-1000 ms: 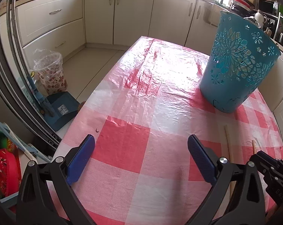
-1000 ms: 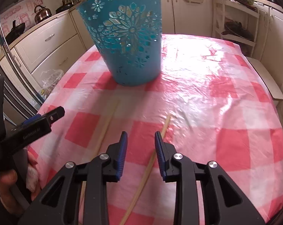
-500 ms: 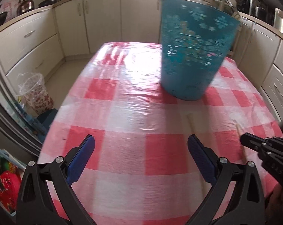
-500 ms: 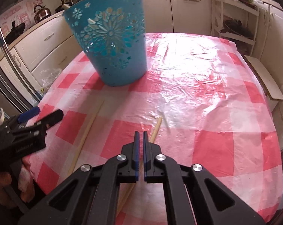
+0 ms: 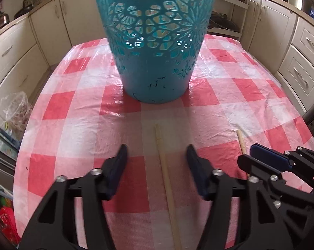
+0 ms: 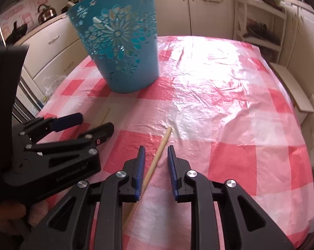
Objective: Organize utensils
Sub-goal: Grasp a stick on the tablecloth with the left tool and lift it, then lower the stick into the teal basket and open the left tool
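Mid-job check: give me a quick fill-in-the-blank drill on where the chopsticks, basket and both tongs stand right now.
1. Each pair of tongs, left tongs and right tongs, has one ____ lying between its pads, not gripped.
2. The perforated basket is coloured ____.
3. The basket stands ____ on the checked tablecloth.
4. Both chopsticks, left chopstick and right chopstick, lie ____ the basket, not in it.

Missing words: chopstick; blue; upright; outside

Cream kitchen cabinets [image 5: 15,54], kettle [image 6: 46,12] on counter, open shelf unit [image 6: 261,27], daylight glare
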`<state>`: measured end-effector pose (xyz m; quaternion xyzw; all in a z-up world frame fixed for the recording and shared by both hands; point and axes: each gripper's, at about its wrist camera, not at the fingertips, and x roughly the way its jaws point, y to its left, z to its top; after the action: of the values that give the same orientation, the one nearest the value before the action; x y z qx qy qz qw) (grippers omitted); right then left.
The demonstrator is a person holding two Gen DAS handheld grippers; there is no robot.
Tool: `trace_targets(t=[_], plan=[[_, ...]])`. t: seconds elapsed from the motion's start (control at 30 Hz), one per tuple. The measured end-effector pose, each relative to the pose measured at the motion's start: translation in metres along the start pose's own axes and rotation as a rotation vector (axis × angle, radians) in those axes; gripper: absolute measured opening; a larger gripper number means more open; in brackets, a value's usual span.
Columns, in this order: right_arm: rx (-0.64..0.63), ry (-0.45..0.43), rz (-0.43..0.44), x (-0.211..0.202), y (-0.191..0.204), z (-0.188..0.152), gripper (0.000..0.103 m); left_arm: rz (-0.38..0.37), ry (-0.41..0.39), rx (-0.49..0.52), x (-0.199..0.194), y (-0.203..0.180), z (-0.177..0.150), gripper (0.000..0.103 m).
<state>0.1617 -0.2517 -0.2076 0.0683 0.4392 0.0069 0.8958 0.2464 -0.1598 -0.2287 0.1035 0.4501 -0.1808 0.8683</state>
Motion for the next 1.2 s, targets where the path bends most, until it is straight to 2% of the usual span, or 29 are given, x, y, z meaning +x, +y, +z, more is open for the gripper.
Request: trace_targets(t=[0.03, 0.1, 0.13, 0.33, 0.47, 0.6, 0.67, 0.8, 0.87, 0.93, 1.2], plan=[[-0.027, -0.003, -0.009, 0.001, 0.004, 0.0, 0.017, -0.017, -0.002, 0.003, -0.001, 0.0, 0.001, 0.022], [-0.05, -0.002, 0.001, 0.003, 0.008, -0.001, 0.008, -0.064, 0.011, -0.031, 0.0, 0.006, 0.004, 0.007], [-0.054, -0.003, 0.009, 0.003, 0.008, -0.001, 0.007, -0.092, 0.021, -0.06, 0.001, 0.012, 0.005, 0.006], [-0.049, 0.003, 0.013, 0.005, 0.007, 0.0, 0.008, -0.131, 0.064, -0.108, 0.003, 0.023, 0.005, 0.007], [-0.066, -0.001, 0.002, 0.005, 0.009, 0.0, 0.008, -0.087, 0.059, -0.037, 0.002, 0.014, 0.004, 0.006], [-0.034, -0.006, 0.018, 0.003, 0.005, -0.001, 0.007, -0.086, 0.041, -0.059, -0.003, 0.022, 0.002, 0.005], [-0.027, 0.003, 0.016, 0.004, 0.005, 0.0, 0.007, -0.072, 0.06, -0.055, -0.002, 0.023, 0.002, 0.005], [-0.052, 0.001, -0.001, 0.004, 0.009, -0.001, 0.008, -0.016, 0.068, 0.012, -0.002, 0.015, 0.001, 0.006], [-0.052, -0.001, -0.002, 0.004, 0.009, -0.002, 0.008, 0.008, 0.056, 0.048, -0.003, 0.009, 0.001, 0.005], [-0.039, -0.002, 0.007, 0.003, 0.008, -0.002, 0.008, 0.001, 0.042, 0.047, -0.006, 0.009, -0.001, 0.005], [-0.041, -0.016, 0.0, 0.005, 0.009, -0.002, 0.007, 0.022, -0.121, 0.071, -0.055, 0.008, 0.003, 0.005]])
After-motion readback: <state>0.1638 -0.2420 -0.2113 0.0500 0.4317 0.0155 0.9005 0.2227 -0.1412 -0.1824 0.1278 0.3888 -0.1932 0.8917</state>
